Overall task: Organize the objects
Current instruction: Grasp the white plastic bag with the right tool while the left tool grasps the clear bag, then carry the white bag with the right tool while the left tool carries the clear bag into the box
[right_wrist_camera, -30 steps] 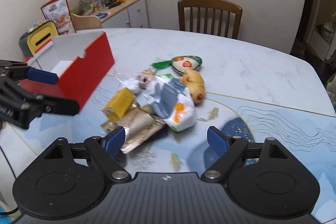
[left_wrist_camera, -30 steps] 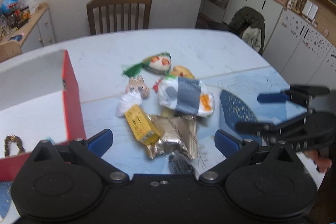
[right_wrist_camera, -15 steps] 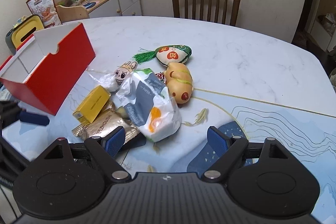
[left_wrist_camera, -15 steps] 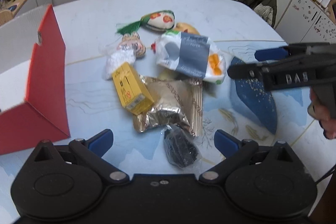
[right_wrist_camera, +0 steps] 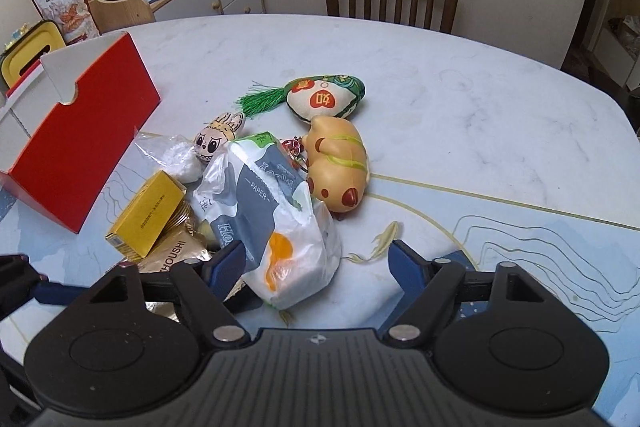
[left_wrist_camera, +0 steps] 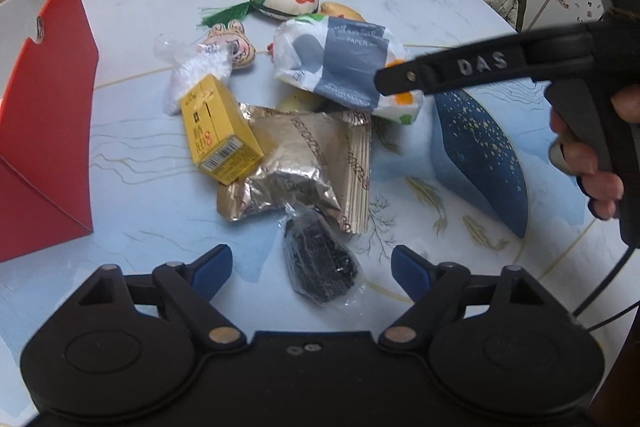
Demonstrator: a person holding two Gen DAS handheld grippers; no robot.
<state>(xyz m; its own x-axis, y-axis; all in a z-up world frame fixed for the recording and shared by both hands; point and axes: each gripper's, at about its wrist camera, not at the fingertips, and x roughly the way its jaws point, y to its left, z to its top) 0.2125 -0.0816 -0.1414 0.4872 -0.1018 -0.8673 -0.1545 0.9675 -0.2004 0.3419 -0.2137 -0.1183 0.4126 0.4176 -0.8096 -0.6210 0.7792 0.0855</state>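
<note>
L wrist: left claw closing, pads apart, straddling black packet on counter w/o touching, prob. to lift it.
R wrist: right claw closing round tissue pack, not clamped; red box beside pile, likely the destination.

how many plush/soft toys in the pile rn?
3. Rabbit-face toy beside the clear bag; green tasselled pouch toy at the far end; tan pig-like toy just in front of it, against the tissue pack. Others may be buried.

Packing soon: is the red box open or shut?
Open: the red box has no lid on, and its white inner walls show from above.
</note>
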